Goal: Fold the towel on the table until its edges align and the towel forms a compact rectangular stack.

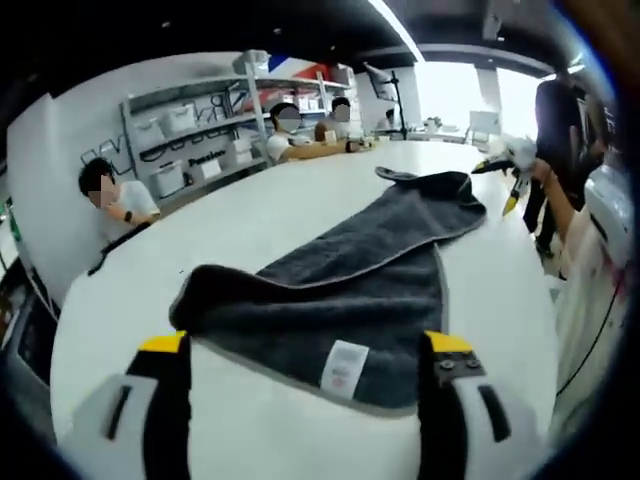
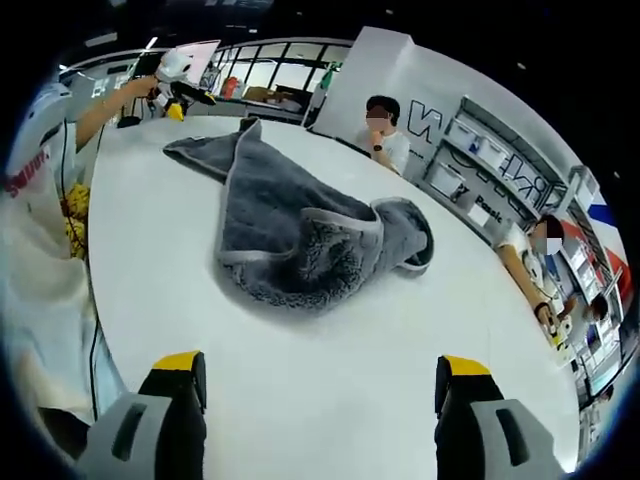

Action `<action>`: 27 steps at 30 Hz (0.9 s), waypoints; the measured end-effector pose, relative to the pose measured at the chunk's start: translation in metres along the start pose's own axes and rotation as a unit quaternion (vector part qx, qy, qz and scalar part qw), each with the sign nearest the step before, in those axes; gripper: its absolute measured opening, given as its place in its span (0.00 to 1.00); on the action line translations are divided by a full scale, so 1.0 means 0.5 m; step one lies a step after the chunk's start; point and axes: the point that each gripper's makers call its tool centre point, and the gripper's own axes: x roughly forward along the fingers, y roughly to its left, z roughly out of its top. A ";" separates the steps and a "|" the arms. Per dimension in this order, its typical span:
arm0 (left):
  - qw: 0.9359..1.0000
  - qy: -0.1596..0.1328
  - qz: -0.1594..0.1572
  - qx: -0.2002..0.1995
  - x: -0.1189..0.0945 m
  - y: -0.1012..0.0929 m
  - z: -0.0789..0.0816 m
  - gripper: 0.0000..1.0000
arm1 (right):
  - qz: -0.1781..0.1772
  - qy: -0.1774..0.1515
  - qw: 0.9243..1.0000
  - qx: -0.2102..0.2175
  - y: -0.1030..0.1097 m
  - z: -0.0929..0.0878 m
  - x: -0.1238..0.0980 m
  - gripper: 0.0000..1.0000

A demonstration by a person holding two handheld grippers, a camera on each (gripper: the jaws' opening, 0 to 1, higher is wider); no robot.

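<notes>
From my left gripper point(image 1: 305, 365) the jaws are spread with nothing between them; the towel point(image 1: 350, 280) edge lies just ahead, its white label point(image 1: 345, 367) between the tips. Bare table point(image 1: 250, 210) runs wide on the side of the seated people point(image 1: 115, 200), free to pass. Far end of the towel: my right gripper point(image 1: 505, 165) hangs beside it, blocking that corner. From my right gripper point(image 2: 320, 375), jaws apart, a broad strip of bare table point(image 2: 330, 380) before the bunched towel point(image 2: 300, 240). My own body and a cable point(image 2: 95, 330) crowd the table edge. Shelves point(image 1: 190, 130) stand well behind the table.
</notes>
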 end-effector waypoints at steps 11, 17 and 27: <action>0.999 -0.043 0.013 0.001 -0.079 -0.056 0.003 0.99 | 0.005 -0.003 1.000 -0.009 0.005 0.018 -0.006 0.99; 0.999 -0.039 0.014 -0.003 -0.117 -0.087 -0.019 0.99 | 0.004 0.000 1.000 -0.016 0.005 0.025 -0.009 0.99; 0.999 -0.029 0.041 -0.003 -0.141 -0.107 -0.050 0.99 | 0.008 0.003 1.000 -0.030 0.014 0.040 -0.008 0.99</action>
